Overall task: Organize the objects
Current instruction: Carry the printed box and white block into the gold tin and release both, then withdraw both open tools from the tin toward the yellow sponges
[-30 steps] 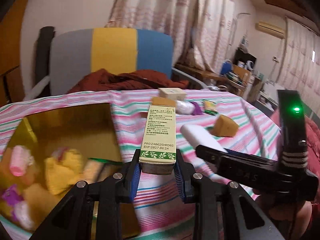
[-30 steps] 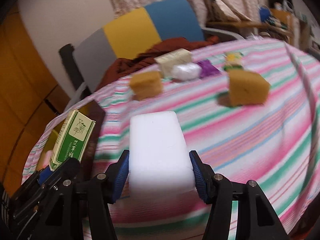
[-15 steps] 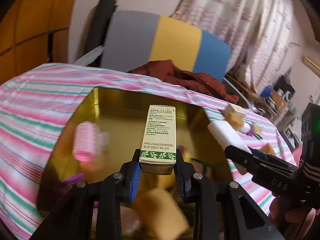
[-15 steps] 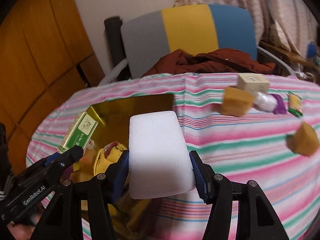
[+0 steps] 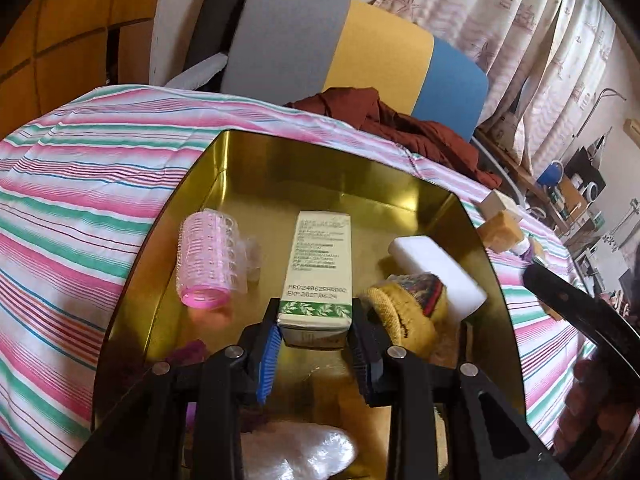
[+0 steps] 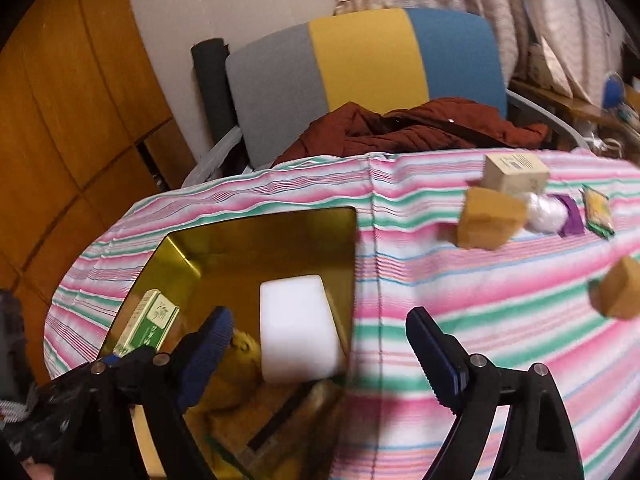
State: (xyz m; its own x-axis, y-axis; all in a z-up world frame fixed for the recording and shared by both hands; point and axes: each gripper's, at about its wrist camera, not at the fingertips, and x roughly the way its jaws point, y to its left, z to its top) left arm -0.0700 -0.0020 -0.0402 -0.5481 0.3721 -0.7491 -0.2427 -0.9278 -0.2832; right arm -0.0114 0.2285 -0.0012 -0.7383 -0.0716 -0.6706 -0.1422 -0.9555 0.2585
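Note:
A gold tin box (image 5: 332, 168) sits on the striped tablecloth; it also shows in the right wrist view (image 6: 256, 232). My left gripper (image 5: 315, 344) is shut on a green and cream carton (image 5: 318, 268), held low inside the tin. The carton also shows in the right wrist view (image 6: 148, 322). My right gripper (image 6: 320, 344) is open and empty above the tin's right edge. The white foam block (image 6: 298, 328) lies in the tin just beyond it, also seen in the left wrist view (image 5: 436, 268). A pink hair roller (image 5: 208, 260) and a yellow plush toy (image 5: 408, 308) lie in the tin.
On the cloth to the right lie two tan sponge blocks (image 6: 488, 220) (image 6: 618, 290), a cream box (image 6: 514, 170), a white wrapped ball (image 6: 546, 210) and a small yellow-green packet (image 6: 598, 210). A grey, yellow and blue chair (image 6: 360, 76) with a brown garment (image 6: 420, 128) stands behind.
My right gripper has opened and let the white foam block drop into the tin. My left gripper has lowered the carton deeper into the tin.

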